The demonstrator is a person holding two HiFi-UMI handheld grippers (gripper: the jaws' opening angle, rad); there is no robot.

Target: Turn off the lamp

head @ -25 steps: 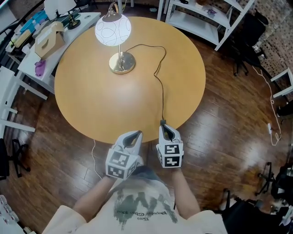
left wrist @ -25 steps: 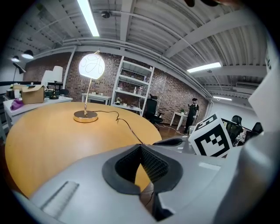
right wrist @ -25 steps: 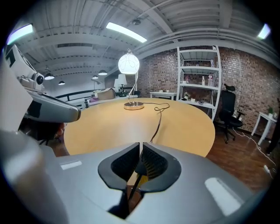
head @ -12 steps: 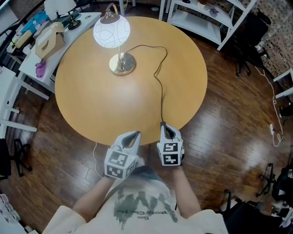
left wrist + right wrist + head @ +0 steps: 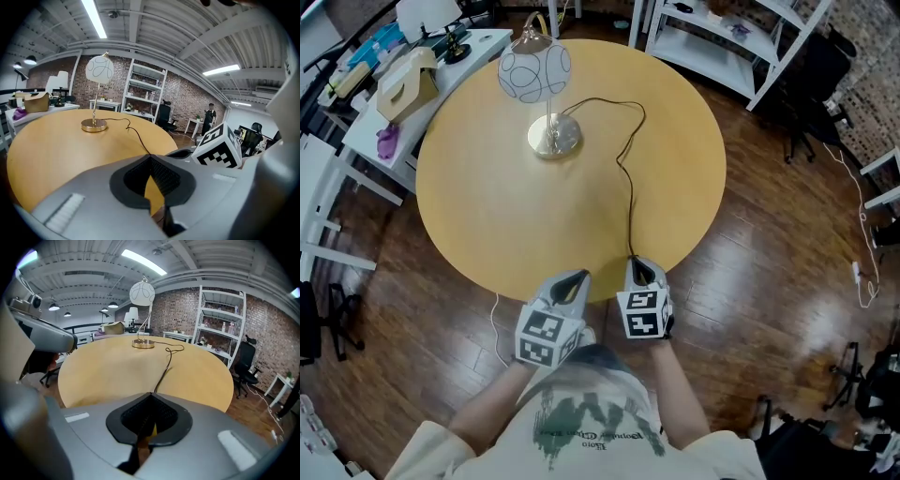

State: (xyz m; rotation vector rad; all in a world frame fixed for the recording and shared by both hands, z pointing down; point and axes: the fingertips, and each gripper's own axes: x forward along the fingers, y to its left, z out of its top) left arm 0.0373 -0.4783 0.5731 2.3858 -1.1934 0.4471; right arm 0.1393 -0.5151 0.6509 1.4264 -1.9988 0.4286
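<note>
At far left a side table (image 5: 356,131) holds a box (image 5: 405,82) and clutter, well apart from the work. The lamp (image 5: 534,73) stands upright on the far left part of the round table (image 5: 487,216); its globe looks unlit, so the task seems done. The left gripper (image 5: 576,278) hovers at the near edge, jaws together on nothing. The cord (image 5: 628,187) runs from the lamp base across the bare top to the right gripper (image 5: 639,266), whose jaws are closed on it at the edge. A tug while pinched could drag or tip the thin-stemmed lamp; if a switch sits there, a second squeeze might relight it. The shelf (image 5: 722,37) and chair (image 5: 811,84) at right obstruct nothing
</note>
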